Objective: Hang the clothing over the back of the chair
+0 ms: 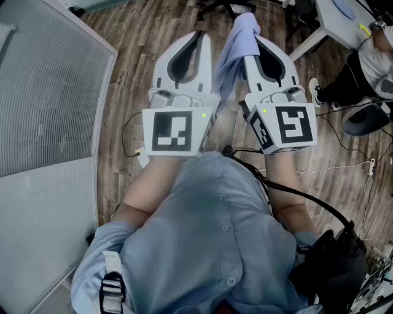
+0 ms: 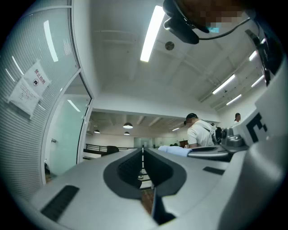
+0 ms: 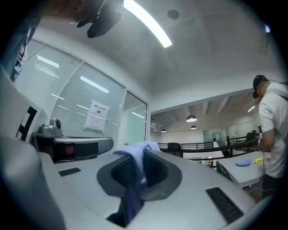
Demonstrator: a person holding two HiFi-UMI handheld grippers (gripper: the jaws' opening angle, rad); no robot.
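Observation:
The clothing (image 1: pixel 232 50), a light blue garment, hangs bunched from my right gripper (image 1: pixel 261 42), whose jaws are shut on it near their tips. In the right gripper view the clothing (image 3: pixel 133 164) runs down between the jaws of that gripper (image 3: pixel 143 153). My left gripper (image 1: pixel 199 38) is held up beside it, shut with nothing in it. The left gripper view shows its closed jaws (image 2: pixel 143 152) and the clothing (image 2: pixel 174 150) just to the right. A dark office chair's base (image 1: pixel 225 6) shows at the top edge of the head view, past both grippers.
A ribbed glass partition (image 1: pixel 49 92) stands at the left. At the top right are a white desk (image 1: pixel 334 18) and a seated person (image 1: pixel 368 61). Cables (image 1: pixel 344 165) trail over the wooden floor. A black bag (image 1: pixel 331 264) hangs at my right side.

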